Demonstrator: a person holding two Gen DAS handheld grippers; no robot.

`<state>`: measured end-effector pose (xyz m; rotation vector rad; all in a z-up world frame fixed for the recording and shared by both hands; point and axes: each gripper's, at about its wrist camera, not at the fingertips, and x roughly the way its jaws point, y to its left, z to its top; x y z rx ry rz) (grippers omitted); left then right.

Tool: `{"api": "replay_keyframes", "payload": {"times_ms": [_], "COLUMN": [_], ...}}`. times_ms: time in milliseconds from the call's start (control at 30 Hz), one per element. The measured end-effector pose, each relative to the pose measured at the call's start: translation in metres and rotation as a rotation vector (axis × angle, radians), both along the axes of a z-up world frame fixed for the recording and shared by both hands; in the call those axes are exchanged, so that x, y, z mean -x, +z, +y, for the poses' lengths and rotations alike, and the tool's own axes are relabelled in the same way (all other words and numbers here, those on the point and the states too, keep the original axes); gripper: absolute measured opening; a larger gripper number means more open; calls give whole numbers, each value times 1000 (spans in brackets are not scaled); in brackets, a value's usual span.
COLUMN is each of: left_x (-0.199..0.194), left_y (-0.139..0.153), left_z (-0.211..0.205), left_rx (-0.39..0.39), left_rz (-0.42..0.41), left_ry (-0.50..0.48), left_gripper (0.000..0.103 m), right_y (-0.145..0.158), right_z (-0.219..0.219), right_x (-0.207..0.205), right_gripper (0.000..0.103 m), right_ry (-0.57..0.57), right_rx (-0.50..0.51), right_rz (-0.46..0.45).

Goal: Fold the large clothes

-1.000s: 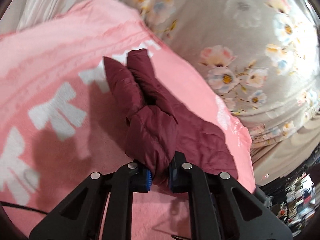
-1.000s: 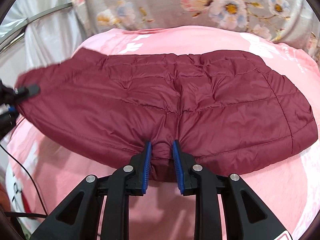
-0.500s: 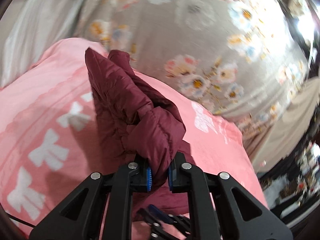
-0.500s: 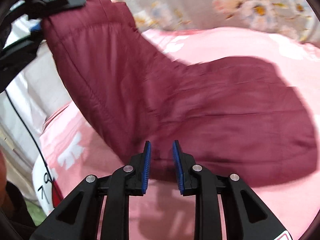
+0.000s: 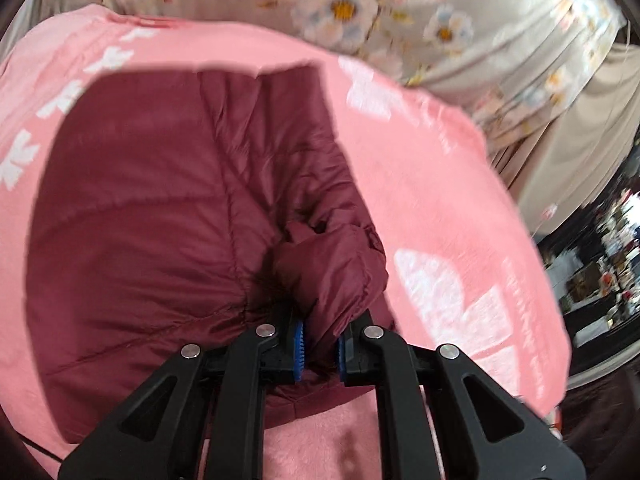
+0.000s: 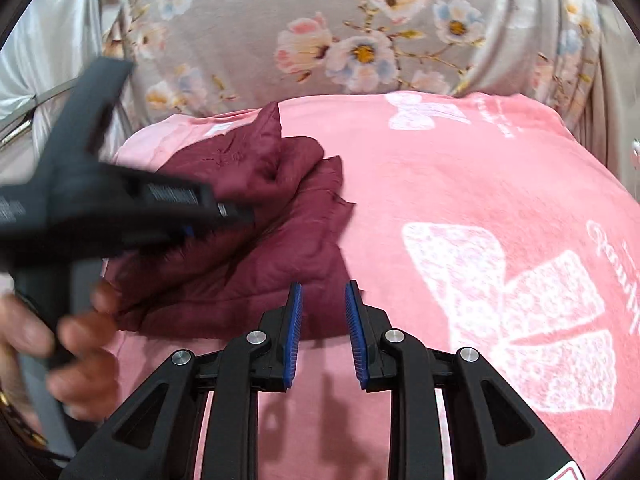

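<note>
Both grippers in my view. Left gripper (image 5: pixel 320 348) clamped narrow on bunched cuff-like fold of maroon puffer jacket (image 5: pixel 160 208); I see fabric pinched between its blue pads (image 5: pixel 299 344). Right gripper (image 6: pixel 323 330) partly parted, pads bare; nothing between them, jacket edge just beyond tips. Jacket lies folded over itself on pink blanket (image 6: pixel 460 200) with white bow prints, toward left side in right wrist view. Hand (image 6: pixel 60 344) grips left tool's handle. Floral grey sheet (image 6: pixel 320 20) behind blanket.
</note>
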<state>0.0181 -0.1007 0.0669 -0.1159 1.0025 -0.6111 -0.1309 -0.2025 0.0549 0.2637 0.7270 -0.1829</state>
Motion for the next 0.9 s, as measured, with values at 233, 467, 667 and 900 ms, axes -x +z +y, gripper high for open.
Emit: {"api": "replay_keyframes", "payload": {"times_ms": [233,467,667,900], "left_x": [-3,21,-10,-50], "left_y": [-4,81,87,26], "left_z": [3,82,130,153], "left_rx": [5,282,116,44], "left_rz": [91,-89,-188,-35], "left_ry": [-17,27,300,416], "left_gripper": [17,85,84,79], "right_y": [0,18,40,19], "right_z": [-10,0,8,14], "right_x": [2,-4,-40,-102], "right_gripper": [27,50,62,56], "right_ry": [9,70,143,160], "right_rx": [-41,-34,-85,-152], "right_rz": [-19,-96,-125,-24]}}
